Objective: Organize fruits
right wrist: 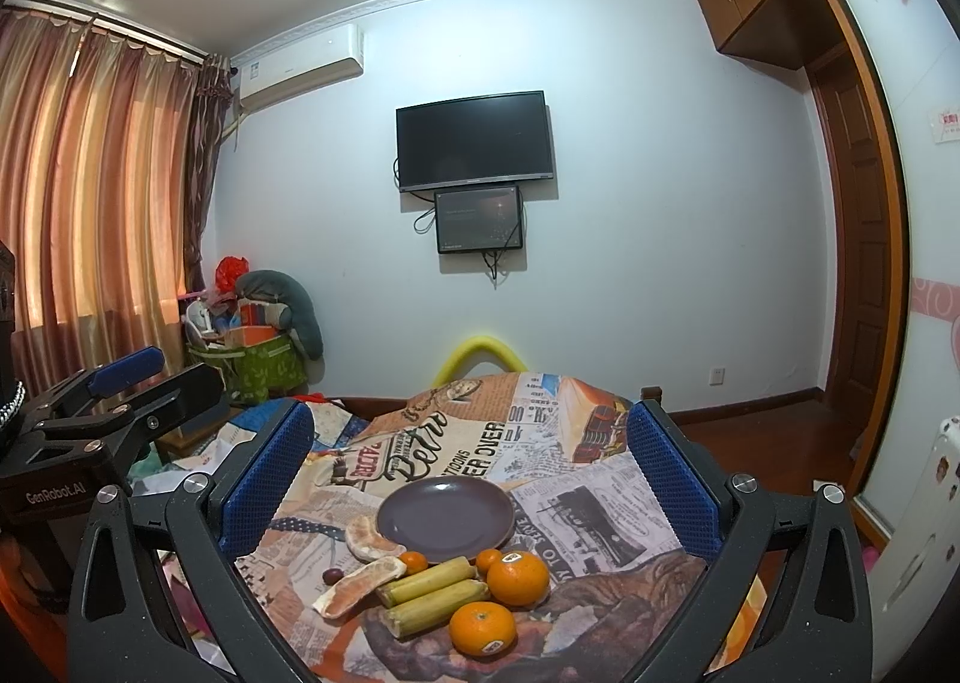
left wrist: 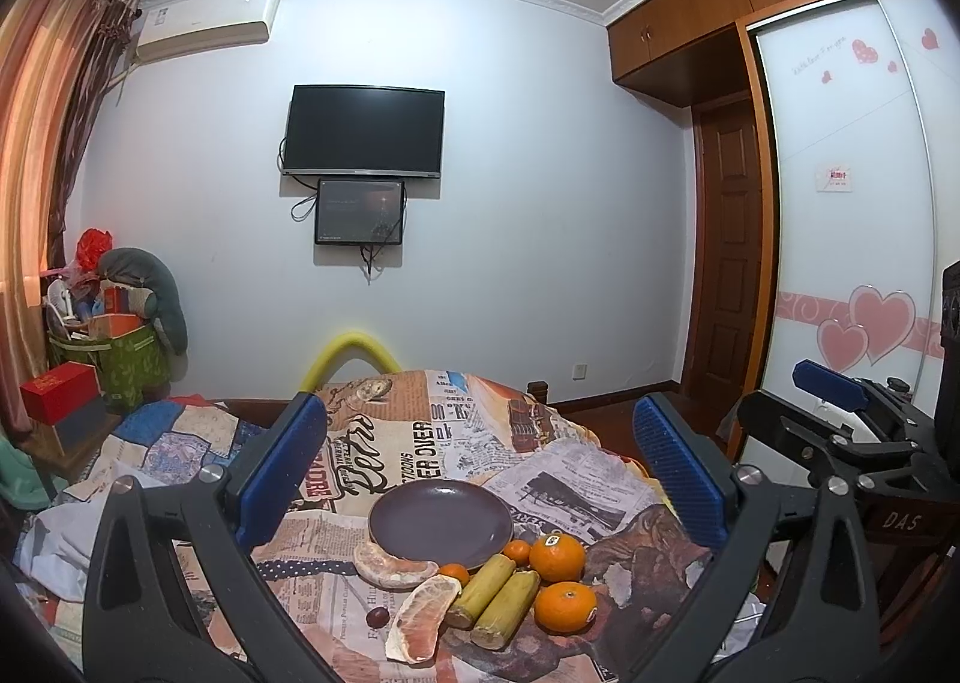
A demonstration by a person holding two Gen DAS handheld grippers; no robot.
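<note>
A dark purple plate (left wrist: 441,521) (right wrist: 445,516) sits empty on a newspaper-print cloth. In front of it lie two large oranges (left wrist: 557,557) (right wrist: 518,578), two small tangerines (left wrist: 517,552) (right wrist: 414,562), two pomelo segments (left wrist: 420,620) (right wrist: 360,587), two yellow-green sugarcane pieces (left wrist: 487,590) (right wrist: 432,581) and a dark grape (left wrist: 377,617) (right wrist: 331,576). My left gripper (left wrist: 480,479) is open and empty, above and behind the fruit. My right gripper (right wrist: 471,479) is open and empty too. Each gripper shows at the edge of the other's view.
The cloth-covered table (left wrist: 384,443) has a yellow foam-padded chair back (left wrist: 351,350) beyond it. A green bag of clutter (right wrist: 264,365) and a red box (left wrist: 60,398) stand at the left by the curtains. A wardrobe and door are at the right.
</note>
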